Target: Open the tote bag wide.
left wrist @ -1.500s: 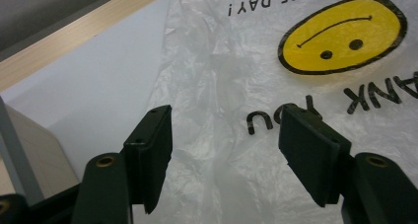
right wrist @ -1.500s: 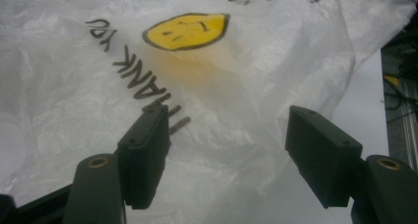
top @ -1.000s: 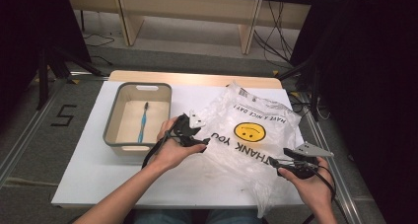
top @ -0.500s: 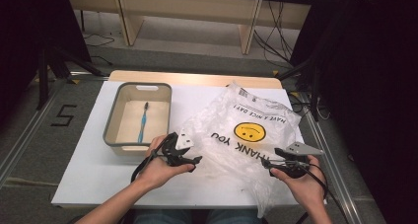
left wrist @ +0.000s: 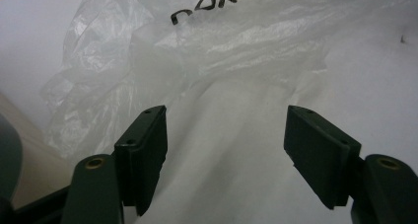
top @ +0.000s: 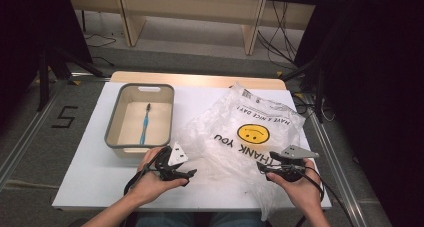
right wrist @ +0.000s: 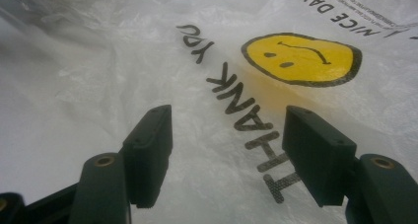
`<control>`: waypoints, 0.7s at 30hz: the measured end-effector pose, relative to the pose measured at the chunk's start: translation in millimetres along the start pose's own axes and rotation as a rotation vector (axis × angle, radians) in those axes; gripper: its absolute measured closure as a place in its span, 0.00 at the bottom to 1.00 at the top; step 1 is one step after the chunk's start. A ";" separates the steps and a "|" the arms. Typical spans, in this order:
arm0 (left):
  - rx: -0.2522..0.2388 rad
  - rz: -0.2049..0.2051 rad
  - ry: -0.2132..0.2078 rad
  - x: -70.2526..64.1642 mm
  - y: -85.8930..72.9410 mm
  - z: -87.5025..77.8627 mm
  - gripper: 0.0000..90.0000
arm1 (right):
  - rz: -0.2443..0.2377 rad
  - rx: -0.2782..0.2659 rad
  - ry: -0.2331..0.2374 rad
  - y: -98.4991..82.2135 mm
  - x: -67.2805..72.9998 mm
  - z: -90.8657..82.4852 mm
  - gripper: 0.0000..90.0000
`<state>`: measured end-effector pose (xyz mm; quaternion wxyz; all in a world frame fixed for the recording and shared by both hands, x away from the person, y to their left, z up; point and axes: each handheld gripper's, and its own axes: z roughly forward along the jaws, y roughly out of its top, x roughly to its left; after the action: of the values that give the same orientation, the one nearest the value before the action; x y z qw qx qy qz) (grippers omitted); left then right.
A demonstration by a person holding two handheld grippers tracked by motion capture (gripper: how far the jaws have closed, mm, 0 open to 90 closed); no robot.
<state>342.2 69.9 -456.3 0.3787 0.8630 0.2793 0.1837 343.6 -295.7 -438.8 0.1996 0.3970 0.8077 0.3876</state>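
Bare table [top: 90, 184] lies free at front left; grey bin [top: 114, 137] and plastic bag [top: 225, 137] block beyond.

Both grippers are black, chunky things. The left gripper [top: 192, 174] has a pale three-cornered plate on top, the right gripper [top: 261, 165] a grey one, and each trails a black cable. Up close the jaws are flat dark slabs with small screw holes and brass-looking rivets at the base. Forearms are bare, no sleeves.
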 end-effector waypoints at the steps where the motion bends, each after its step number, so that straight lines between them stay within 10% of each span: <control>1: -0.001 -0.006 -0.001 -0.6 -1.7 0.1 0.36 | -0.003 -0.004 0.004 0.0 0.8 0.9 0.41; 21: -0.008 -0.040 0.006 5.1 -16.9 -11.4 0.36 | -0.012 -0.004 0.034 0.7 7.4 8.5 0.42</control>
<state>334.3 88.7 -461.2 0.3848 0.8553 0.2971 0.1795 344.8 -285.5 -443.6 0.1891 0.3849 0.8126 0.3947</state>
